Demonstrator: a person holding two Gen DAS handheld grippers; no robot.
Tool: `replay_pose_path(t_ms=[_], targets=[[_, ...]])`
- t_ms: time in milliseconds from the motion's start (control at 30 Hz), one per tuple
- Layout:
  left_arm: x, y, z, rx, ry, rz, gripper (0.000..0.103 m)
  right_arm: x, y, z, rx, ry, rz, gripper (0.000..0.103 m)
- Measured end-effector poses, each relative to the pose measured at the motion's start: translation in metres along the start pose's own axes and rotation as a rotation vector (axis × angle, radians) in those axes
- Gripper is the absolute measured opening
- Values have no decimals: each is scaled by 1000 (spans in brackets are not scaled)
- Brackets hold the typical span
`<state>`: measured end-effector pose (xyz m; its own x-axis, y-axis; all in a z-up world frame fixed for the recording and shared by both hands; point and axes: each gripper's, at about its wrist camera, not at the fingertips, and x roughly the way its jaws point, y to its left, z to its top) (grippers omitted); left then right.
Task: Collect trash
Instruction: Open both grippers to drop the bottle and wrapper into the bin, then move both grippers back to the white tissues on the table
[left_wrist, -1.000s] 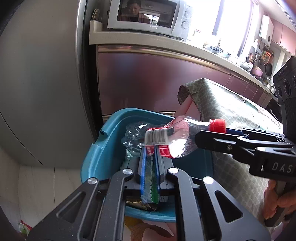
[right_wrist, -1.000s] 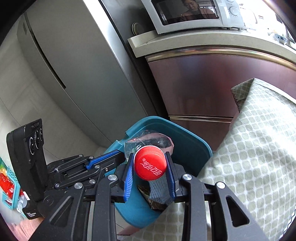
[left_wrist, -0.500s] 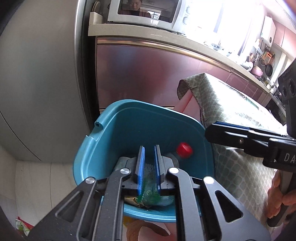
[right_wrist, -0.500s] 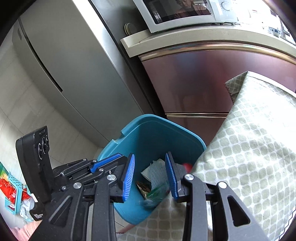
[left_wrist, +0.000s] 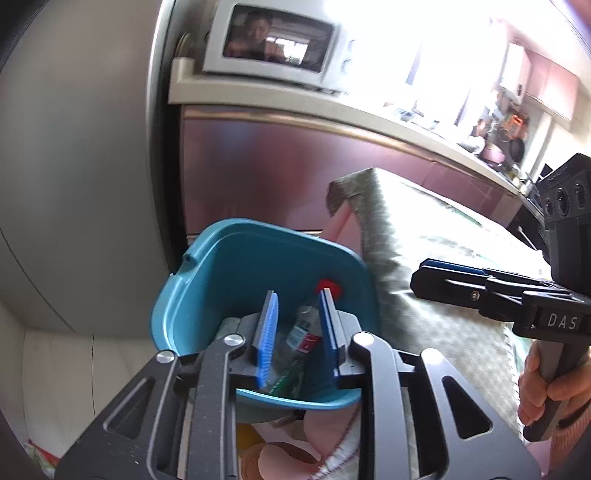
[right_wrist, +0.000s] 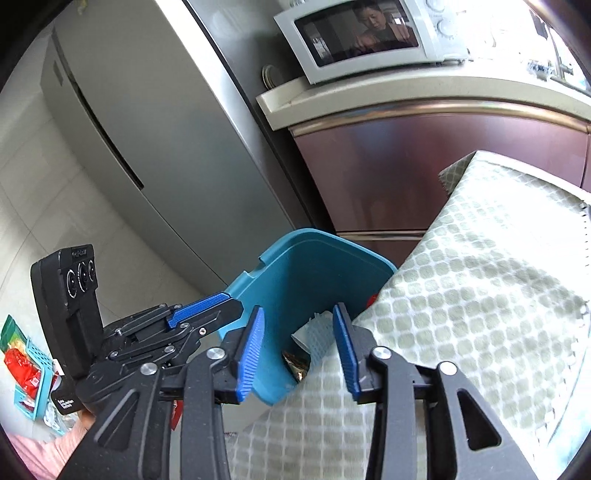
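Observation:
A teal bin (left_wrist: 207, 295) stands at the table's corner and also shows in the right wrist view (right_wrist: 295, 280). Inside it lies a clear plastic bottle (left_wrist: 306, 328) with a red cap (left_wrist: 330, 287) and a green wrapper (left_wrist: 291, 376). My left gripper (left_wrist: 297, 328) is open and empty just above the bin. My right gripper (right_wrist: 297, 343) is open and empty over the bin's near rim, where crumpled paper (right_wrist: 314, 332) and a brown wrapper (right_wrist: 295, 363) show. The right gripper also shows at the right of the left wrist view (left_wrist: 480, 280).
A table under a green patterned cloth (right_wrist: 480, 295) lies right of the bin. A grey fridge (right_wrist: 147, 129) stands left, a counter with a microwave (right_wrist: 362, 33) behind. A small blue basket with red packets (right_wrist: 26, 365) sits on the floor at the left.
The right gripper opened and the bottle dropped into the bin. The left gripper then opened and let the green wrapper fall in. Both grippers pulled back slightly.

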<state>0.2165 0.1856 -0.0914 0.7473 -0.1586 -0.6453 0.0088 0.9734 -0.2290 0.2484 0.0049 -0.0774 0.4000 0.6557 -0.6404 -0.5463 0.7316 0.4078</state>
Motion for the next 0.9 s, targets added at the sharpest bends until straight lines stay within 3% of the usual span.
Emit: replay_pose_path(t_ms=[433, 633, 900], targets=[[-46, -86, -7, 186, -66, -138, 36, -94, -15, -38, 10, -129, -52, 45], [-46, -137, -18, 248, -40, -217, 37, -138, -33, -62, 41, -177, -115, 48], [-42, -201, -36, 327, -2, -296, 46, -192, -64, -102, 105, -228, -225, 55]])
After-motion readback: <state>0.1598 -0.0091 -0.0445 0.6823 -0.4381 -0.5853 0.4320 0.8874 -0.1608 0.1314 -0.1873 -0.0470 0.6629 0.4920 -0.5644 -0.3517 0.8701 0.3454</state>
